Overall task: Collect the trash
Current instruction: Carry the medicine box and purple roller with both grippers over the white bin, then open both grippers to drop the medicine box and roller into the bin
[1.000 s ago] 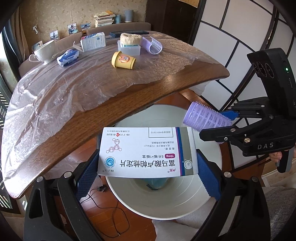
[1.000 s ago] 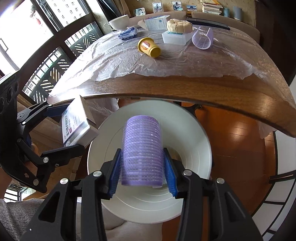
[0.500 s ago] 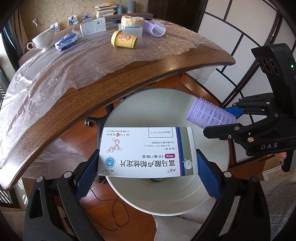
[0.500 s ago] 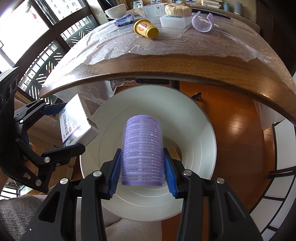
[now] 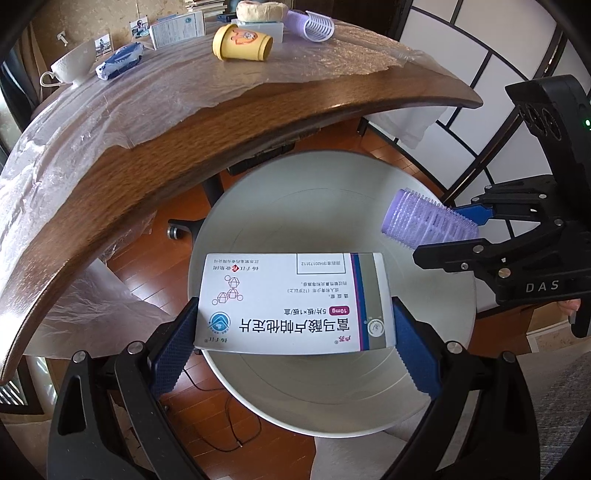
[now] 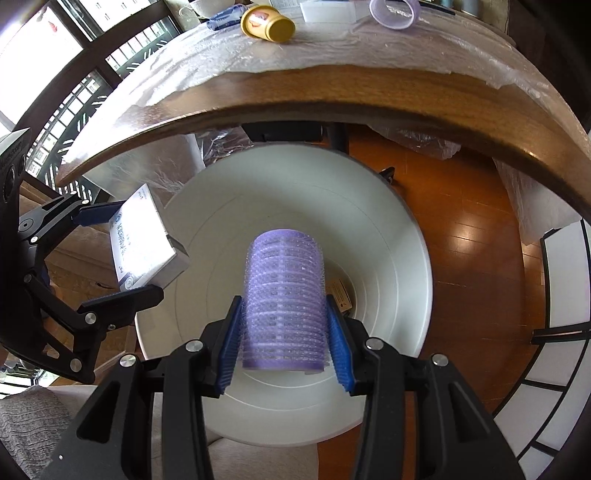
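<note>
Two grippers hang over one white bin (image 6: pixel 388 236), each with a piece of trash clamped between its blue pads, and both point steeply down so that whatever they let go should fall inside the rim.

Furthest left, the left gripper (image 5: pixel 293 332) is spread wide across the short ends of a flat medicine box (image 5: pixel 291 301). The box lies level and face up, directly ahead of the fingers, with the bin's open mouth beneath it; a grip on the ends keeps the broad face from tipping.

Just to its right, the right gripper (image 6: pixel 284 328) is closed narrow on a purple hair roller (image 6: pixel 284 295), pads pressing its bristled sides. The roller stands lengthwise along the fingers and sits over the middle of the bin, where a small carton (image 6: pixel 340 293) already lies at the bottom.

Beyond both tools, further ahead and higher, the wooden table (image 5: pixel 155 155) under its plastic sheet carries more candidates: a yellow cup (image 5: pixel 242 42) on its side and a second roller (image 5: pixel 314 24).
</note>
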